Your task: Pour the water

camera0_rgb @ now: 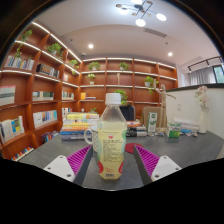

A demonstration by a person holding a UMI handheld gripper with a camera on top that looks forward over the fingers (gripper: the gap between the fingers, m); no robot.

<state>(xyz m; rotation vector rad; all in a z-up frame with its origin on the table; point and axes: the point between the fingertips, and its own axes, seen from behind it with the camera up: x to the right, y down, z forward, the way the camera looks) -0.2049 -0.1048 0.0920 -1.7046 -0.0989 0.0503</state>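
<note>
A clear plastic bottle (112, 140) with a white cap, pale liquid inside and a label with red print stands upright between my fingers. My gripper (112, 152) is shut on the bottle, with the magenta pads (80, 158) against its two sides at mid-height. The bottle's base shows over the grey table (40, 155), and I cannot tell whether it rests on the table or hangs just above it. A small white object (89, 133), perhaps a cup, peeks out behind the bottle's left side.
A stack of books (75, 125) lies on the table beyond the bottle to the left. Small bottles and boxes (160, 122) stand to the right. Wooden bookshelves (35, 85) line the left and back walls. A pale figure (203, 100) stands at the far right.
</note>
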